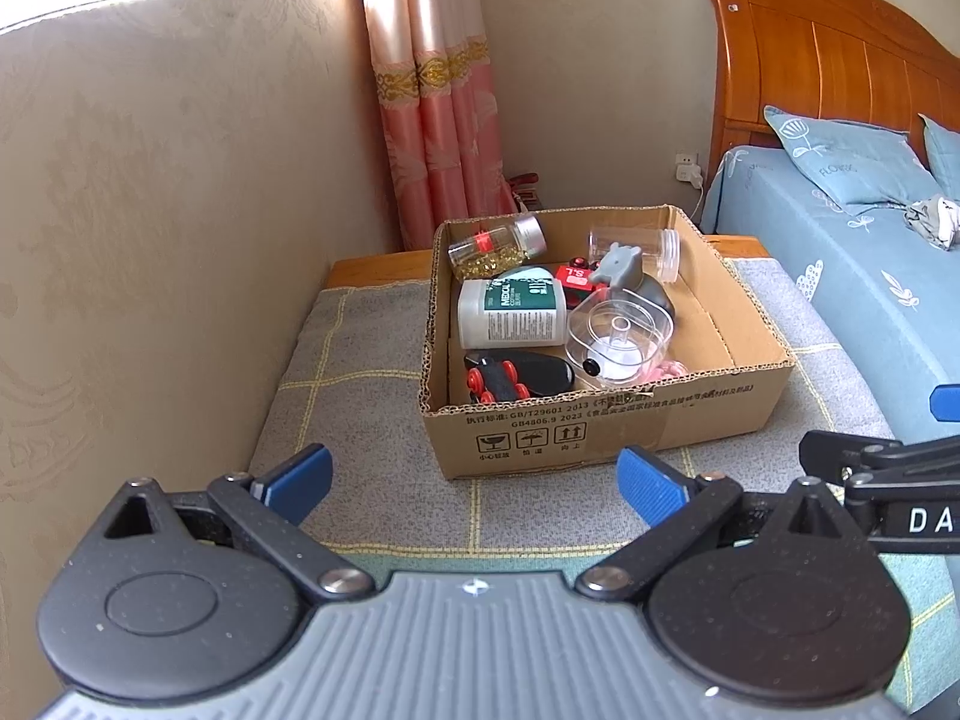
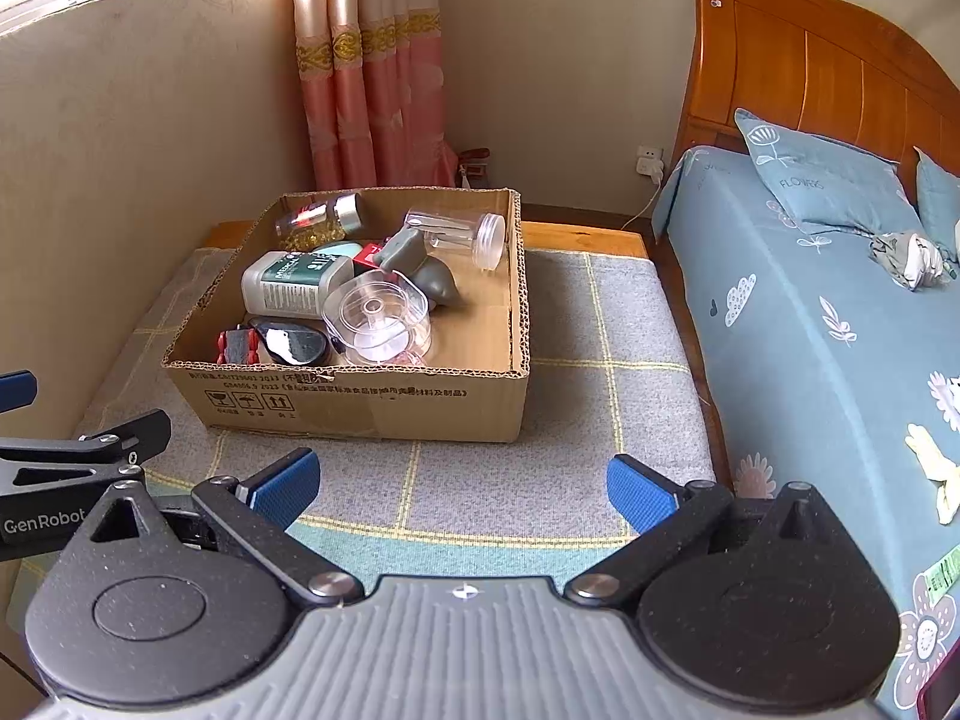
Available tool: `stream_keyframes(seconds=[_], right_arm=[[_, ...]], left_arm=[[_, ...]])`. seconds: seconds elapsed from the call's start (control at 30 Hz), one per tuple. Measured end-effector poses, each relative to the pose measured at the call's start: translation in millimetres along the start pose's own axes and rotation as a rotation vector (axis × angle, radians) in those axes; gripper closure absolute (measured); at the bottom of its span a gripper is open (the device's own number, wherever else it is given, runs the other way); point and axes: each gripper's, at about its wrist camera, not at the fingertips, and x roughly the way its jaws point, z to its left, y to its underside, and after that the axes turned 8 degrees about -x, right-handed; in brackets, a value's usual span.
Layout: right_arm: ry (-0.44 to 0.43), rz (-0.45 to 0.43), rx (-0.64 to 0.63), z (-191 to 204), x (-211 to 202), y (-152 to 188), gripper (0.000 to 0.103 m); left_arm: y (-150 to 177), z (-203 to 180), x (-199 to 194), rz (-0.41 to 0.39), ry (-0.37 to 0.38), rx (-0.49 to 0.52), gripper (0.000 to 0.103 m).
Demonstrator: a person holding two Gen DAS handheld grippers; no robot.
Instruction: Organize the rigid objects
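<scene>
A cardboard box (image 1: 606,426) (image 2: 372,405) stands on a grey checked mat. Inside lie a white bottle with a green label (image 1: 510,312) (image 2: 294,285), a jar of yellow capsules (image 1: 495,243) (image 2: 321,216), an empty clear jar (image 1: 636,252) (image 2: 459,234), a clear square container (image 1: 618,339) (image 2: 381,318), a grey toy (image 1: 624,267) (image 2: 420,264), a red-wheeled toy (image 1: 498,381) (image 2: 240,348) and a black case (image 1: 543,372) (image 2: 294,342). My left gripper (image 1: 474,486) is open and empty, in front of the box. My right gripper (image 2: 462,486) is open and empty, also in front of it.
The grey mat (image 2: 564,396) lies on a low wooden platform between a beige wall (image 1: 150,240) at the left and a bed with blue bedding (image 2: 828,324) at the right. A pink curtain (image 1: 432,90) hangs behind the box. The right gripper's body (image 1: 888,480) shows at the left view's right edge.
</scene>
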Motion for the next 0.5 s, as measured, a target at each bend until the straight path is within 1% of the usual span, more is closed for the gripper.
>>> stream_keyframes(seconds=[0.5], right_arm=[[0.014,-0.014,-0.005,-0.9,-2.7,-0.2,0.0]], left_arm=[[-1.3,-1.4,-2.9,-0.008,-0.004,0.005,0.002]])
